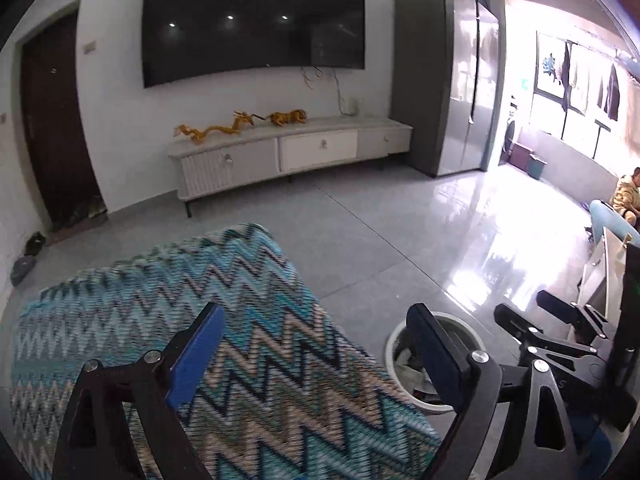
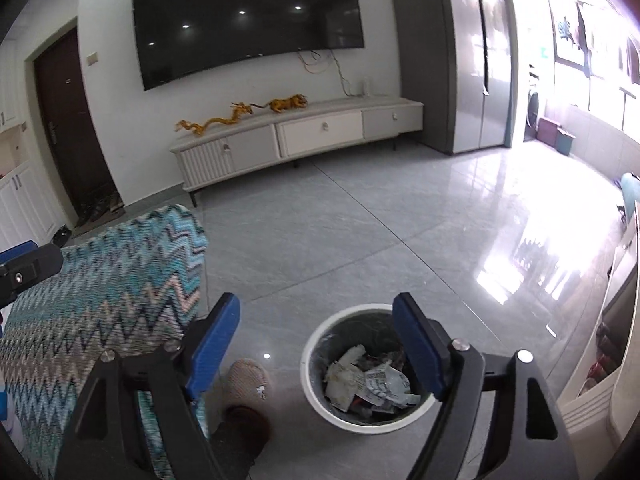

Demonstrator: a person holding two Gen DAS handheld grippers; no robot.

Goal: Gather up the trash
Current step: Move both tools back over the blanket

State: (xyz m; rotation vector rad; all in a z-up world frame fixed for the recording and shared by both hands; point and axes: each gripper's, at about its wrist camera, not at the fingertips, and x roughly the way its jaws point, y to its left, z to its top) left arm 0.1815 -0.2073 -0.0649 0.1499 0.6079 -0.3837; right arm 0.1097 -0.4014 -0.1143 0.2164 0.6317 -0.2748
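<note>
I see a big dark television (image 1: 254, 20) on the white wall, above a long pale cabinet (image 1: 288, 152) with two golden figurines (image 1: 240, 124) on top. A zigzag-patterned cloth (image 1: 192, 340) — blue, teal and beige — covers the near surface. A tall grey cupboard (image 1: 436, 80) stands right; a dark door (image 1: 56, 120) left.

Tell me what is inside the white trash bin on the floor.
The trash bin holds crumpled white paper, a printed wrapper and darker scraps. Whatever lies beneath that top layer is covered, and the right gripper finger hides the bin's right side.
</note>
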